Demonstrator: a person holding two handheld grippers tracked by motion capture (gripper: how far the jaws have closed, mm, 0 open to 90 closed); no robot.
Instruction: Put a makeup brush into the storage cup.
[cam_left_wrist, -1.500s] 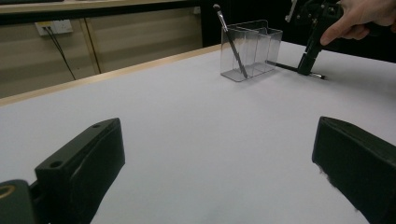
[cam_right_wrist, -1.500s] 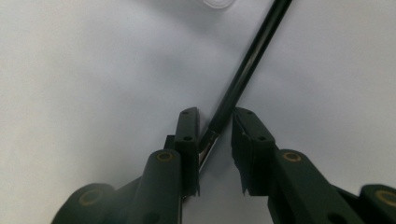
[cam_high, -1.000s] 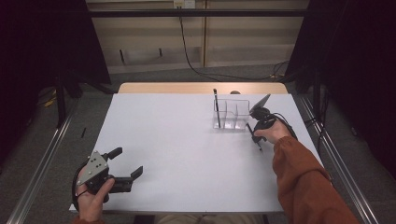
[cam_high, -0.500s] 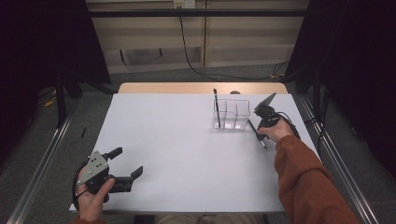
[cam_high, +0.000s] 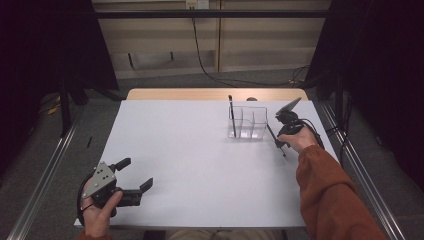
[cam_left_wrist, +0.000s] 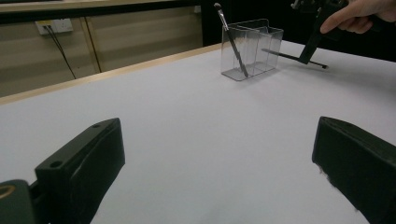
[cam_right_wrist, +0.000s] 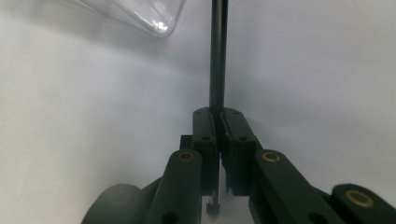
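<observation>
Right gripper (cam_right_wrist: 218, 122) clamps slim black brush (cam_right_wrist: 217, 56).

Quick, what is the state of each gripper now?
Left gripper: open, holding nothing.
Right gripper: closed on a thin black brush.

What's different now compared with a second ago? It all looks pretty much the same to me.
Very little. The right gripper, fingers shut on a thin dark brush, shifted slightly toward the person beside the clear organizer; the brush's far end still points at the organizer. The left gripper stayed open at the near left of the table, and the other brush still leans in the organizer.
</observation>
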